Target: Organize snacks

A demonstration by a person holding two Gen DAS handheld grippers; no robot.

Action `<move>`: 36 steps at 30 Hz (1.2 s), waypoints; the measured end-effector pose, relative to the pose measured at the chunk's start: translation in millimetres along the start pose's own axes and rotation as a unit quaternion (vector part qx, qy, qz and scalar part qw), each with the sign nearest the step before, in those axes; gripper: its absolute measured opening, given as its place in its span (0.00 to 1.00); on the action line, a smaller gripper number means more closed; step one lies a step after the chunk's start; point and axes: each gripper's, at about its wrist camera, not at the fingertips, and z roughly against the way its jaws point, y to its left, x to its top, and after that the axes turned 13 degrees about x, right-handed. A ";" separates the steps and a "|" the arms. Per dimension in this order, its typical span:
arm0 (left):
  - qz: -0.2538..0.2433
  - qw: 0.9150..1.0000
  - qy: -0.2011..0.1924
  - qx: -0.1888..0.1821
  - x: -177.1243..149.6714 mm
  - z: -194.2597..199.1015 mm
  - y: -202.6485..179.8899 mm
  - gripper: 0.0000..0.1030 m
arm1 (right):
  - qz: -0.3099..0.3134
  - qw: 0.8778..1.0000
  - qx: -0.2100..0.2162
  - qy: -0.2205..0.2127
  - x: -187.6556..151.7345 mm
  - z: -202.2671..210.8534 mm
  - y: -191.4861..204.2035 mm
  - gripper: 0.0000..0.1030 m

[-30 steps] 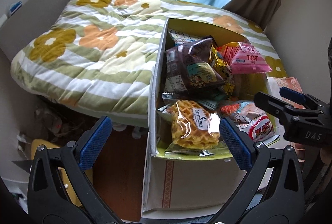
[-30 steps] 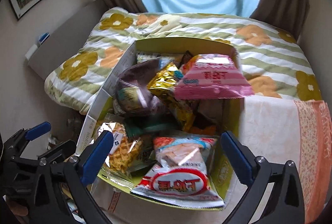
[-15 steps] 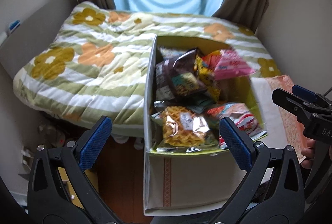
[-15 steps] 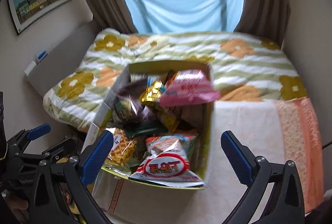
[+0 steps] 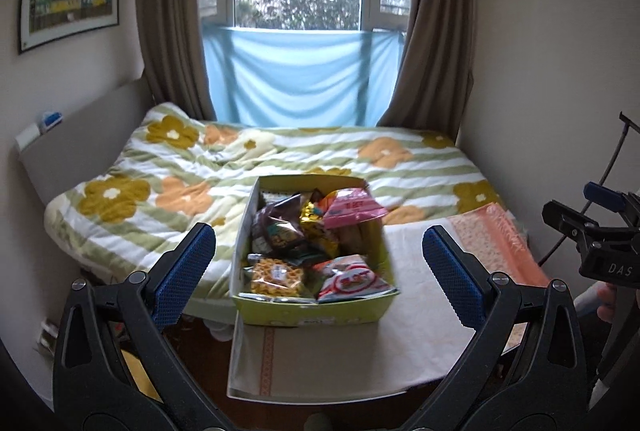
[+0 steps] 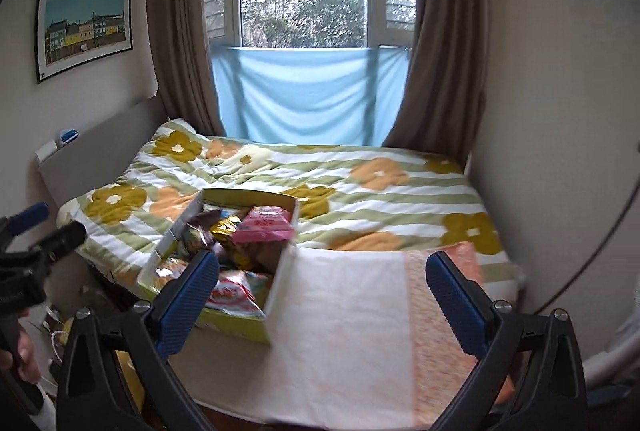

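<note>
Ribbed blue fingers (image 5: pixel 452 271) spread before rectangular cardboard snack box (image 5: pixel 312 313)

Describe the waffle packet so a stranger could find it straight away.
Start at the bed under the window, then find the open snack box at its foot. The waffle packet lies at the box's near left corner. It alone is clear plastic, showing golden grid-patterned waffles, beside a red-and-white bag.

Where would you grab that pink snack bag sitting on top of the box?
Probably by the pink bag at its crimped near edge, coming from above: it lies highest on the pile in the box, tilted, with that edge sticking out free.
</note>
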 end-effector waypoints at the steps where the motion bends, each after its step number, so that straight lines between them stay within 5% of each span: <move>1: 0.000 1.000 -0.001 -0.001 -1.9 6.3 -3.6 1.00 | -0.004 1.000 -0.012 -0.004 -7.1 12.4 -5.4 1.00; 15: -0.008 1.000 0.000 -0.008 -49.7 69.9 -43.7 1.00 | -0.022 0.999 -0.029 -0.017 -52.6 67.1 -24.0 1.00; 36: 0.000 1.000 -0.005 -0.002 -51.3 76.5 -45.1 1.00 | -0.019 0.999 -0.022 -0.031 -56.7 78.4 -22.5 1.00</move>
